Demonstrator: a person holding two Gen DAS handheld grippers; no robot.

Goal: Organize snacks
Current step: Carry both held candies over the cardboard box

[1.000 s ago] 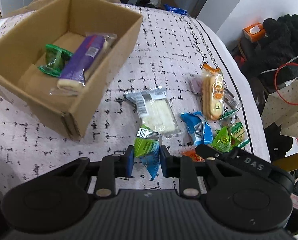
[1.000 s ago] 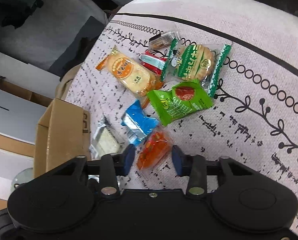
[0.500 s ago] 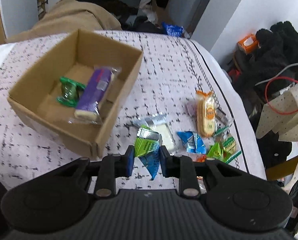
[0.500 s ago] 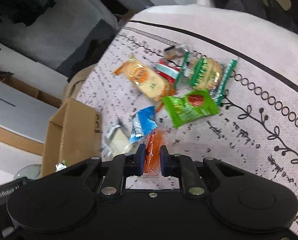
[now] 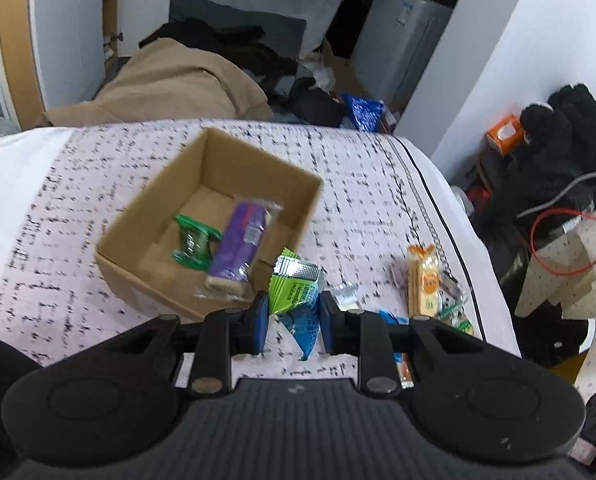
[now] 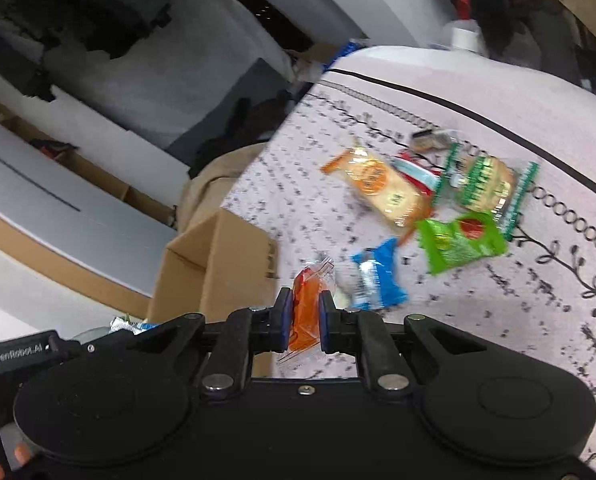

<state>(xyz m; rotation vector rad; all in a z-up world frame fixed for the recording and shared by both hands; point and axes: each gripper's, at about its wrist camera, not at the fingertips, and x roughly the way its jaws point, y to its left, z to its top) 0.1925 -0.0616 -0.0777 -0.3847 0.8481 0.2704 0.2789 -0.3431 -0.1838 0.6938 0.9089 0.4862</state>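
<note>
Both grippers carry: our left gripper (image 5: 290, 316) pinches a green-and-blue foil snack packet (image 5: 295, 292), our right gripper (image 6: 302, 320) an orange plastic sachet (image 6: 306, 312). We judge delivery next, releasing over the open cardboard box (image 5: 137, 204) at centre-left.

Green-blue packet (image 5: 295, 292) pinched aloft, orange packet (image 6: 305, 312) likewise
</note>
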